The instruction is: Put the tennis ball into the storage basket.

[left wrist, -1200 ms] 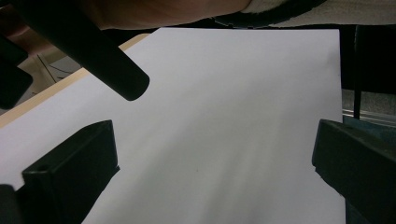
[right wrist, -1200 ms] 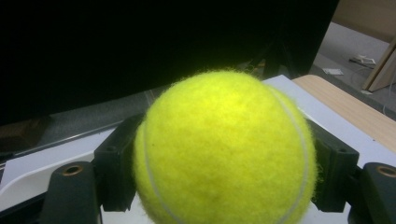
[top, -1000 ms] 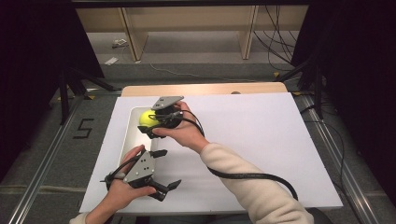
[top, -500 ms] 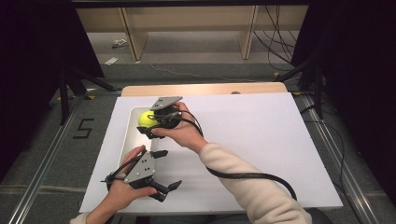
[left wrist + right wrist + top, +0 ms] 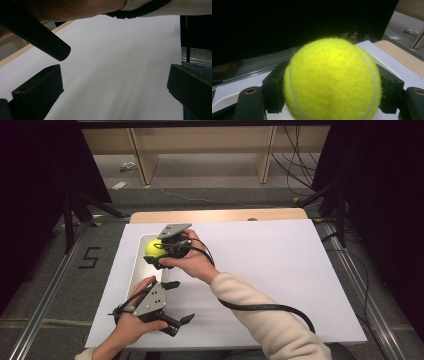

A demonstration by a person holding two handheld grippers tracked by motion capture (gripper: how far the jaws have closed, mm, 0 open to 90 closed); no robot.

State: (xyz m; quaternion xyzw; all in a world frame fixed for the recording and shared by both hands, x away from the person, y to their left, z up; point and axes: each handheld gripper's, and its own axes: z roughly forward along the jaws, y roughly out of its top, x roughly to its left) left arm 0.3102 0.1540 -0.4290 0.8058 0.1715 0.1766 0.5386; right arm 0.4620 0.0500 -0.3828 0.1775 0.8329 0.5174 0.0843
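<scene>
I keep my right hand-held gripper [image 5: 156,254] clenched on the tennis ball [image 5: 152,247] over the tray [image 5: 137,270] below it for placing, while my left hand-held gripper [image 5: 176,302] waits released.

My right gripper [image 5: 156,254] reaches far out, its jaws squeezed tight. My left gripper [image 5: 174,303] sits low and near me, jaws wide apart.

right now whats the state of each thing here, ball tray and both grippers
ball: clamped between the right gripper's jaws, over the tray
tray: white, flat on the table near its left edge; whether the ball touches it I cannot tell
right gripper: shut on the ball
left gripper: open, holds nothing, low over the white table
</scene>
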